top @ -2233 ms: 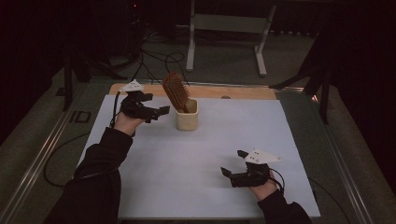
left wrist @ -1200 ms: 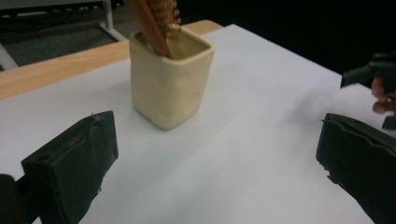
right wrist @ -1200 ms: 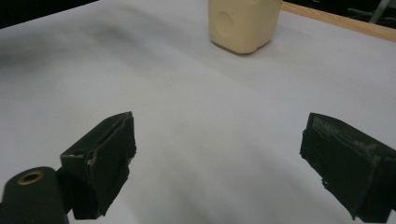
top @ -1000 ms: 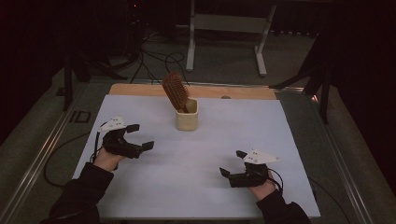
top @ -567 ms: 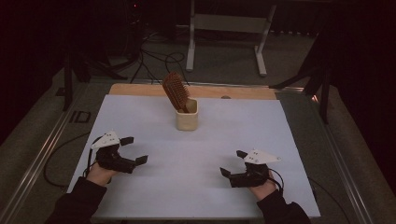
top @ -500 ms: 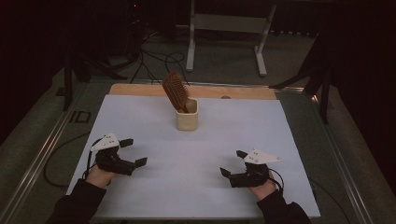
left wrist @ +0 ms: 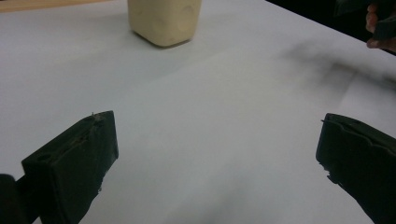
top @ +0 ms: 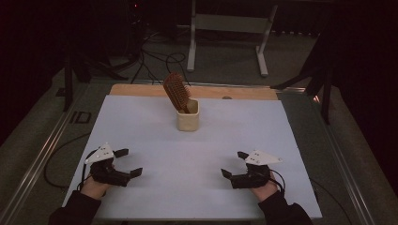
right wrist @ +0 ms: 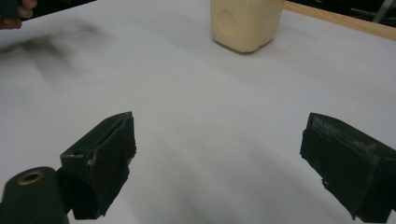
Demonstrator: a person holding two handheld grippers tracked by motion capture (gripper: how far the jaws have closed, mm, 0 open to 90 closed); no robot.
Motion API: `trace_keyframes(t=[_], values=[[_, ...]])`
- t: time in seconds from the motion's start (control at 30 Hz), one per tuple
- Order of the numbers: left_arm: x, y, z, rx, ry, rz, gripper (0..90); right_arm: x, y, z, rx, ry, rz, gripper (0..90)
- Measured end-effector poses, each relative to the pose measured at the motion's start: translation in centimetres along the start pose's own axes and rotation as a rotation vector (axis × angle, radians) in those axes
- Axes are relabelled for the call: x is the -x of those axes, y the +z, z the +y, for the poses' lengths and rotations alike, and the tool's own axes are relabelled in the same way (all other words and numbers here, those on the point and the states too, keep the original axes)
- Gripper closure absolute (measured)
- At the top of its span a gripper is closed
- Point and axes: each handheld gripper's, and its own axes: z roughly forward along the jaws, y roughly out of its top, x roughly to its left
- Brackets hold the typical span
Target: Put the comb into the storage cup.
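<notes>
The left gripper (top: 127, 162), jaws apart and empty, is faced by the hairbrush (top: 177, 92) ahead, judged light, rigid, best pinched across its upright head.

The brush (top: 177, 91) looks like brown wood with a dull finish, and it stands in a cream cup (top: 187, 116) of smooth, matt plastic or ceramic; which of the two cannot be told. The table (top: 197, 164) carries a white, matt, smooth sheet, with a bare strip of pale wood along its far edge in the upper middle of the frame. Both the left gripper (top: 127, 162) and the right gripper (top: 234, 164) are matt black, and their jaw pads look rough and scuffed at the edges in the gripper views.
</notes>
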Motion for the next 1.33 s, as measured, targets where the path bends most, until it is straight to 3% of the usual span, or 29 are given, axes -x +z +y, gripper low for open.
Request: trace_keyframes(t=[0.23,0.53,1.33], values=[[0.4,-1.0,-1.1,-0.007,0.019,0.052,0.0,0.0,0.0,0.0,-0.005,0.002,-0.002,9.6],[0.3,-1.3,-2.2,-0.012,0.003,0.047,0.0,0.1,0.0,-0.2,-0.006,-0.003,-0.004,9.6],[0.2,-1.3,-2.2,0.010,0.003,0.046,0.0,0.6,0.1,-0.7,-0.012,-0.005,0.003,9.7]])
